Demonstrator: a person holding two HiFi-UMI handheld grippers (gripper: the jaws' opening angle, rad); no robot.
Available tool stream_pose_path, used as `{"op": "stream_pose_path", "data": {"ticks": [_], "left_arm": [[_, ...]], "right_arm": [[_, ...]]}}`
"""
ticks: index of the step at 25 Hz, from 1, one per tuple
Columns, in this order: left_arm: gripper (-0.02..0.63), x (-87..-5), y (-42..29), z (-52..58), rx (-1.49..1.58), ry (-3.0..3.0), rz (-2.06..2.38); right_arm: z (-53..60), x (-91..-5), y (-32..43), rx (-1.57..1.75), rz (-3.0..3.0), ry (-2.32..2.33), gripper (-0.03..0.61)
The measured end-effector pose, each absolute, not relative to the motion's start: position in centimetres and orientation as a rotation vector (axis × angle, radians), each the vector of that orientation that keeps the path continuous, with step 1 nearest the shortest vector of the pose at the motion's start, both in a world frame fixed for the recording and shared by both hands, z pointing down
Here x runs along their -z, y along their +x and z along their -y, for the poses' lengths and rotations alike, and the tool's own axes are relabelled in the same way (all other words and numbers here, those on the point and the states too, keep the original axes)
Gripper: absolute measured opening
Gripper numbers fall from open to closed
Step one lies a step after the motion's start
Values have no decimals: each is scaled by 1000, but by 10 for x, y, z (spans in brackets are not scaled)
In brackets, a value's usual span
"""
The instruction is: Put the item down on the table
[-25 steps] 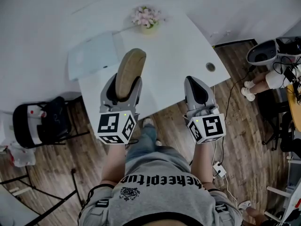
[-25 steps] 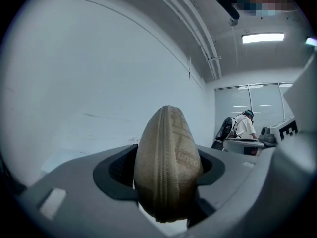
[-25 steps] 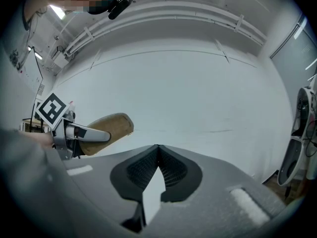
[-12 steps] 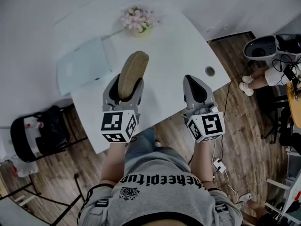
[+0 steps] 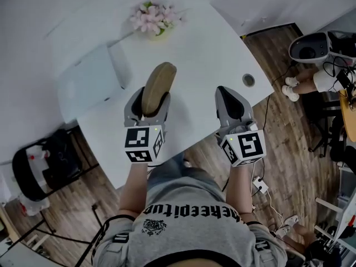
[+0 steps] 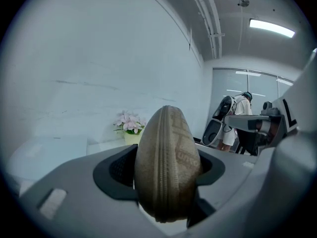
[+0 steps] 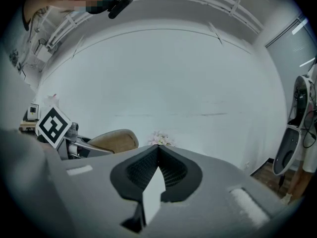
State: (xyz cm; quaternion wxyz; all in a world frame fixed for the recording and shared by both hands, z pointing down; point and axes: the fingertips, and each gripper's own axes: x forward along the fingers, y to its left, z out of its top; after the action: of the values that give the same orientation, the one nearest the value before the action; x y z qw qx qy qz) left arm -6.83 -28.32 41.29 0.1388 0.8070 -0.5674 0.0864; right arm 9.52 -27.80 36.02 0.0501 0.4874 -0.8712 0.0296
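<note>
Tan fabric, zippered: one oval case [image 5: 158, 84], clamped between the jaws of my left gripper [image 5: 149, 102]. The zip seam faces that gripper's camera, and the case's far end stands out past the jaw tips, over the white table [image 5: 211, 49]. I cannot tell whether it touches the top.

Right gripper [image 5: 229, 93]: I hold it level with the left one and to its right, jaws pressed together, nothing between them.

Just beyond the right gripper, to its right: one round grommet hole [image 5: 248, 80] near the table edge.

Ahead and left of the left gripper: one pale flat panel [image 5: 89, 82] on the table.

Farthest ahead of the case: one small pot of pink flowers [image 5: 150, 18].
</note>
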Motion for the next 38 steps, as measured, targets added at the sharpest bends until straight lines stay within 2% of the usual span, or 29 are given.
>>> {"op": "stream_pose_path", "data": {"ticks": [19, 38], "left_arm": [[307, -507, -51, 314, -511, 2256, 1477], [307, -565, -39, 323, -694, 2226, 1400]], "right_arm": [[304, -398, 97, -213, 2561, 1481, 0], [308, -418, 106, -264, 2476, 1501, 0]]}}
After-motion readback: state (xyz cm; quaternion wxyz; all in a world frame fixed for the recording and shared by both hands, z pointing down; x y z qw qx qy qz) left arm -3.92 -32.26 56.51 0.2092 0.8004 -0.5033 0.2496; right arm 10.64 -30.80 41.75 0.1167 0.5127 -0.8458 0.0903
